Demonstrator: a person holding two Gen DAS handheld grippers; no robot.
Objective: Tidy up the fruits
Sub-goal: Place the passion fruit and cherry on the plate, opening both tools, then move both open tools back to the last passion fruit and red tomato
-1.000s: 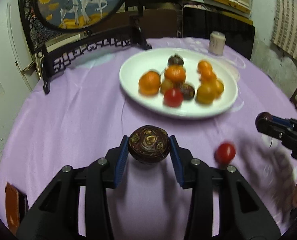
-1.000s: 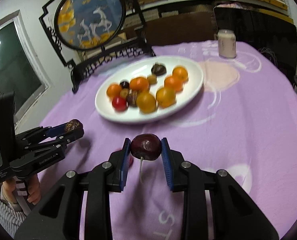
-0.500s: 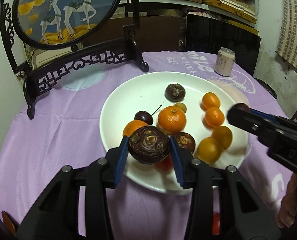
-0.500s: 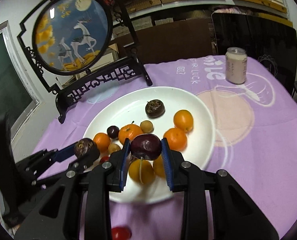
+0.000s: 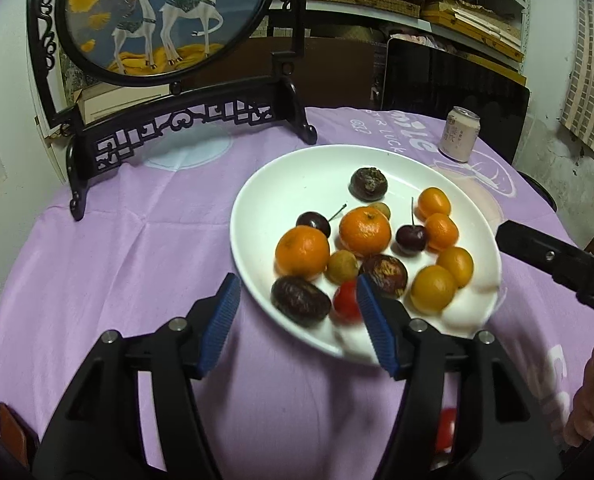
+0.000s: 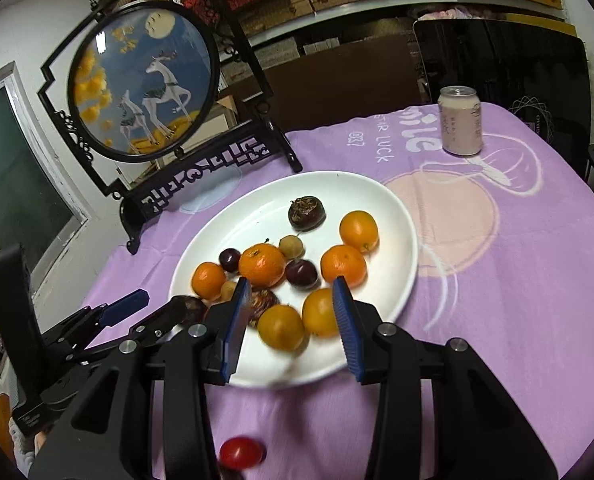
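A white plate (image 5: 281, 184) (image 6: 257, 216) holds oranges, kumquats, dark wrinkled fruits, cherries and a red tomato. My left gripper (image 5: 297, 322) hangs over the plate's near rim with its jaws opening. A dark brown wrinkled fruit (image 5: 301, 300) lies on the plate between the pads, which stand clear of it. My right gripper (image 6: 291, 320) is over the plate's near side, its jaws opening too, with nothing gripped. A dark cherry (image 6: 301, 274) (image 5: 411, 238) rests on the plate just past its fingertips. A red cherry tomato (image 6: 242, 452) (image 5: 445, 434) lies on the cloth below the grippers.
A purple cloth (image 6: 497, 280) covers the round table. A black carved stand with a round deer picture (image 5: 165, 16) (image 6: 145, 84) stands behind the plate on the left. A drink can (image 5: 459, 134) (image 6: 460, 126) is at the back right. A hand (image 5: 593, 392) holds the right gripper.
Both grippers travelled from the cloth to over the plate. Each opened: the left let go of the dark wrinkled fruit, the right let go of the cherry, and both fruits lie on the plate.
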